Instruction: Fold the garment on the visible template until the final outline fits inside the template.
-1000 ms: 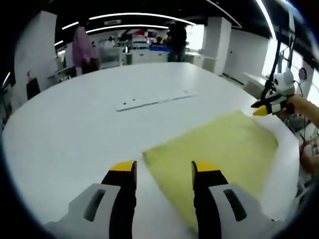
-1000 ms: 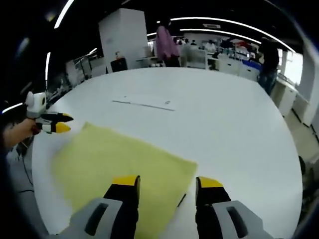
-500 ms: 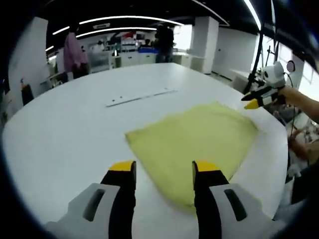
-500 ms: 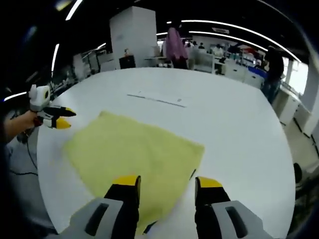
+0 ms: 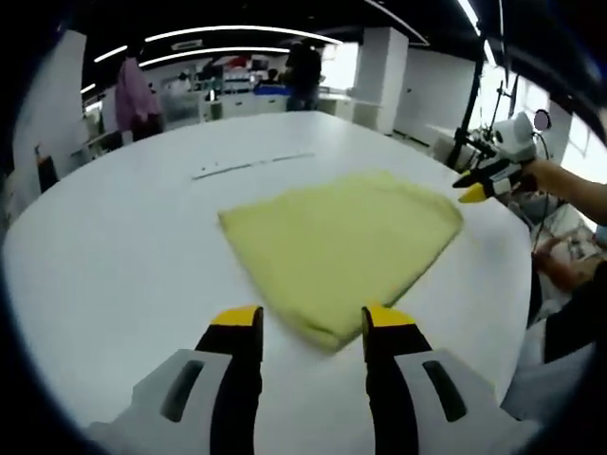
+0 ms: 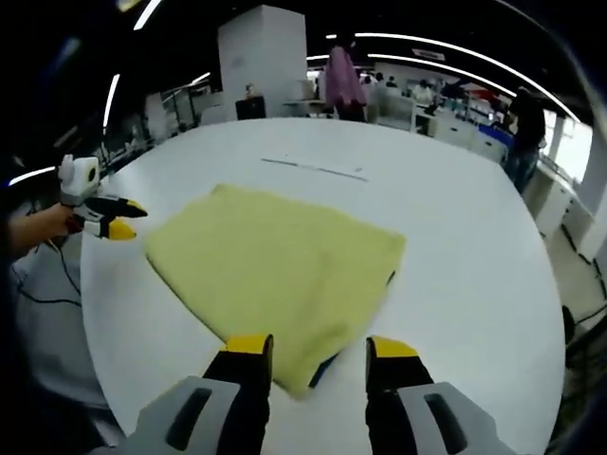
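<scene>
Yellow garment lies flat on the white round surface, already folded into a rough four-sided pad. It sits toward the near edge of the surface, well clear of the far edge. A dark sliver shows under its near corner in the right gripper view; possibly the template, cannot tell. A thin pale strip lies farther in toward the middle of the surface, apart from the cloth.

Left claw: jaws spread, nothing between them, hovering just short of the garment's near corner. Right claw: jaws spread, empty, likewise just short of its own near corner. Each claw also appears in the other's view, off the surface edge beside the cloth: the right claw beyond the right-hand corner, the left claw beyond the left-hand corner.

Handling judgement: cloth looks soft, light and limp, with visible layer thickness at the folded edges. It should drape and sag when lifted and may slide on the smooth surface. Stacked layers could separate if only the top ply is pinched. Best hold: at a corner or along a folded edge, jaws closing over all layers together, both claws on neighbouring corners to keep the edge straight.

Background: people standing among benches far behind.
</scene>
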